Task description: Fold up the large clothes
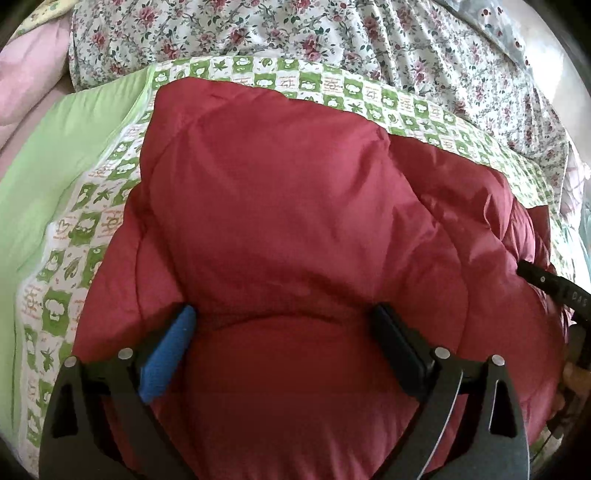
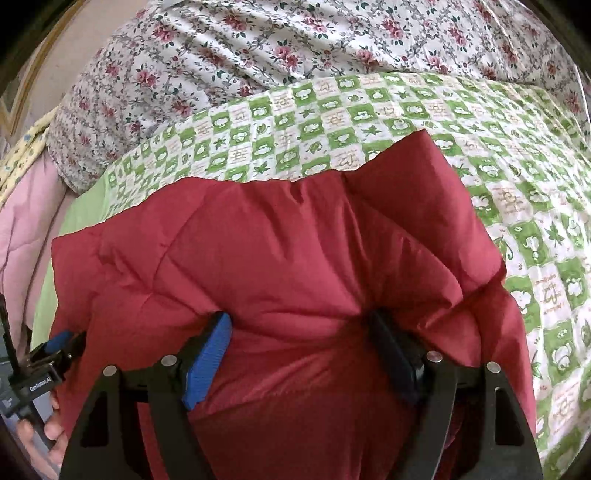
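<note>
A puffy dark red quilted jacket [image 1: 280, 221] lies folded on the bed and fills both views; it also shows in the right wrist view [image 2: 288, 258]. My left gripper [image 1: 284, 314] is wide open, its blue pad [image 1: 168, 354] and black pad [image 1: 399, 347] pressing down into the near part of the jacket. My right gripper [image 2: 299, 325] is also open, its fingers pushed into the jacket's near edge with red fabric bulging between them. The right gripper's body shows at the right edge of the left wrist view [image 1: 554, 288]. The left gripper shows at the left edge of the right wrist view [image 2: 48, 354].
The jacket rests on a green-and-white checked sheet [image 2: 332, 122] with a plain green border [image 1: 66, 155]. A floral quilt [image 1: 295, 33] is bunched behind it. Pink bedding [image 1: 29, 77] lies at the far left.
</note>
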Demonstrator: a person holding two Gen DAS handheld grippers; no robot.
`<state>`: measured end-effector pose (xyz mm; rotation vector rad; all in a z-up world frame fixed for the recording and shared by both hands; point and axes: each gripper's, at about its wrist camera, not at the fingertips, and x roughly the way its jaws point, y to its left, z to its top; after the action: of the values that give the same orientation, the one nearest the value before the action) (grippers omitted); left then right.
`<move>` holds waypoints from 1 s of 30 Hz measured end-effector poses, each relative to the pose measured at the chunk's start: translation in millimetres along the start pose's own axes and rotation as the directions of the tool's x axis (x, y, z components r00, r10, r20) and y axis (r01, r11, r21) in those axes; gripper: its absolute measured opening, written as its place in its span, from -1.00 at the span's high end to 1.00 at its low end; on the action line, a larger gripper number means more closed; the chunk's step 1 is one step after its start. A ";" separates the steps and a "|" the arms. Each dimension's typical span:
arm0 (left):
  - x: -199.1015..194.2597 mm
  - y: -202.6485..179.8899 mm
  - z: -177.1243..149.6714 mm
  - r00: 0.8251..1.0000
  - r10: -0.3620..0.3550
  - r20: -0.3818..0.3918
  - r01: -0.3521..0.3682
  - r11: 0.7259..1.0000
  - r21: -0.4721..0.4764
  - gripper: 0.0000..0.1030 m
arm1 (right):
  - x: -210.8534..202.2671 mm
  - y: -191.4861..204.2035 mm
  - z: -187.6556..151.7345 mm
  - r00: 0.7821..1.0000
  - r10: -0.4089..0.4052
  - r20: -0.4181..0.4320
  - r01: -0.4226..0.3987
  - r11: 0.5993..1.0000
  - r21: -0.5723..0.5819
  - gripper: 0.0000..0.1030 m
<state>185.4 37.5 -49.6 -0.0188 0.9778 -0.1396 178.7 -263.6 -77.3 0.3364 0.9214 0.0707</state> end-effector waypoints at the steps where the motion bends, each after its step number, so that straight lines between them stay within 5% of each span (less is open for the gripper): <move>1: -0.2 0.4 0.1 1.000 0.000 -0.001 0.000 1.000 0.000 -0.89 | -0.8 0.2 -1.3 1.000 -0.004 0.000 0.004 1.000 -0.002 -0.53; 10: -24.3 0.6 -8.8 1.000 -0.025 0.003 0.025 1.000 0.003 -0.88 | -1.9 1.5 -2.7 1.000 -0.007 0.008 0.007 1.000 -0.018 -0.53; 20: -90.6 11.0 -64.0 0.993 -0.106 0.047 0.108 0.994 -0.033 -0.88 | -5.6 1.1 -2.4 1.000 0.004 0.019 -0.004 1.000 -0.015 -0.53; 25: -101.4 12.9 -72.3 0.991 -0.124 0.045 0.126 0.991 -0.036 -0.88 | -52.5 2.3 -9.4 0.995 0.047 0.084 -0.046 0.999 -0.009 -0.57; 30: -103.9 7.2 -82.6 0.995 -0.097 0.039 0.097 0.995 0.006 -0.88 | -119.7 24.7 -56.7 0.986 0.110 0.122 -0.094 0.988 -0.125 -0.56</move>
<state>60.6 61.7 -10.7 -0.0648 0.9381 -0.2295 63.3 -250.1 -9.0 0.2739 0.7681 0.1954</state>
